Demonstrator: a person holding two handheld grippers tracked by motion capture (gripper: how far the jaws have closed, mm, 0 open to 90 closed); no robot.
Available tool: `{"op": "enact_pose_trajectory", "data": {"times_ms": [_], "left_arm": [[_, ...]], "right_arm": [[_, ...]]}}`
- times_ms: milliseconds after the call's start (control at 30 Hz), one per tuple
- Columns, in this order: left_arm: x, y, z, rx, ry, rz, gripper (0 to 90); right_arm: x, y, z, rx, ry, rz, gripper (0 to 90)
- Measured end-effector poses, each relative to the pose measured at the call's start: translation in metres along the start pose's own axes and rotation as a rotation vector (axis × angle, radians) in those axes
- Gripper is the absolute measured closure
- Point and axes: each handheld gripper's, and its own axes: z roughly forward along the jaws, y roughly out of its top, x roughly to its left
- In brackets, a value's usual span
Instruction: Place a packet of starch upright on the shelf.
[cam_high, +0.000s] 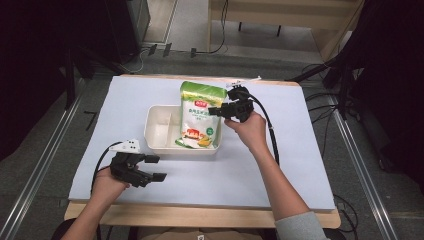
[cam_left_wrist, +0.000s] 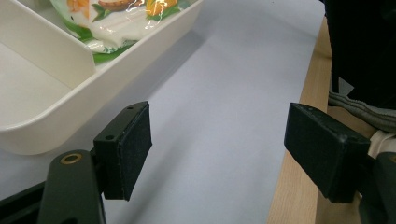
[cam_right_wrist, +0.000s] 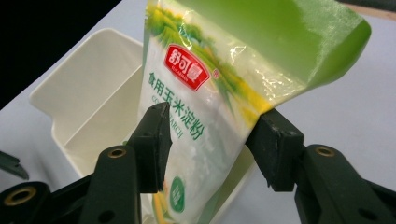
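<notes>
A green and white pouch of starch (cam_high: 200, 115) stands tilted in the right compartment of a cream divided tray (cam_high: 160, 132), its top leaning on the far rim. My right gripper (cam_high: 216, 111) reaches in from the right at the pouch's upper edge. In the right gripper view the pouch (cam_right_wrist: 201, 116) sits between the parted jaws of the right gripper (cam_right_wrist: 212, 144), and the pads do not squeeze it. My left gripper (cam_high: 155, 167) rests open above the white sheet, near the tray's front left corner. The left gripper (cam_left_wrist: 219, 149) has nothing between its pads, with the tray (cam_left_wrist: 42, 70) ahead to the left.
A white sheet (cam_high: 280, 165) covers the wooden table (cam_high: 200, 215), whose front edge runs close behind my left gripper. The tray's left compartment (cam_right_wrist: 88, 84) holds nothing. Dark stands and cables (cam_high: 320, 95) line the floor around the table.
</notes>
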Motion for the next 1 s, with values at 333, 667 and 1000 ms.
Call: {"op": "enact_pose_trajectory", "data": {"times_ms": [333, 667, 1000], "left_arm": [[-0.001, 0.0, 0.0, 0.004, -0.003, 0.007, 23.8], [-0.001, 0.0, 0.0, -0.001, 0.002, 0.002, 23.8], [-0.001, 0.0, 0.002, 0.02, 0.016, 0.001, 23.8]], "right_arm": [[-0.001, -0.012, -0.018, 0.031, 0.026, -0.011, 45.0], [0.001, -0.028, -0.039, 0.031, 0.043, -0.079, 43.7], [0.001, -0.063, -0.063, -0.011, 0.071, -0.109, 41.7]]}}
